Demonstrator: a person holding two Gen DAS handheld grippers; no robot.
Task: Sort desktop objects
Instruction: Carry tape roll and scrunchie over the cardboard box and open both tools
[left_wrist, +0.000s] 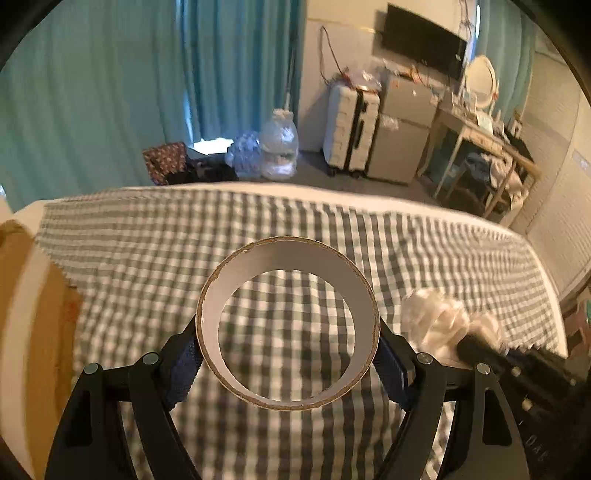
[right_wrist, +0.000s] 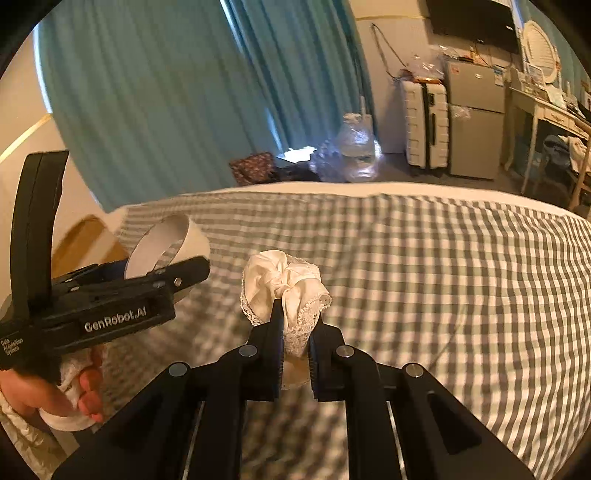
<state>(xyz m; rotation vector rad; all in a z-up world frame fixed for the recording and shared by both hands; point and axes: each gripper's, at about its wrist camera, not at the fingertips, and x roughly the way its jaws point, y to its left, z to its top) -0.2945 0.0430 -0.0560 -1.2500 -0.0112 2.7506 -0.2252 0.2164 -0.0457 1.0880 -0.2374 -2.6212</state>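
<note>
My left gripper (left_wrist: 288, 350) is shut on a cardboard tape ring (left_wrist: 288, 254), white inside, and holds it above the grey checked cloth (left_wrist: 147, 251). The ring also shows at the left of the right wrist view (right_wrist: 177, 229), held by the left gripper (right_wrist: 155, 273). My right gripper (right_wrist: 295, 332) is shut on a cream lace scrunchie (right_wrist: 280, 280) and holds it above the cloth. In the left wrist view the scrunchie (left_wrist: 439, 317) and the right gripper (left_wrist: 480, 350) show at the right, close beside the ring.
A brown cardboard box (left_wrist: 40, 295) sits at the table's left edge. The checked cloth (right_wrist: 443, 258) covers the table. Beyond its far edge are teal curtains (left_wrist: 110, 92), a water jug (left_wrist: 279, 144), a white suitcase (left_wrist: 351, 129) and a desk (left_wrist: 480, 147).
</note>
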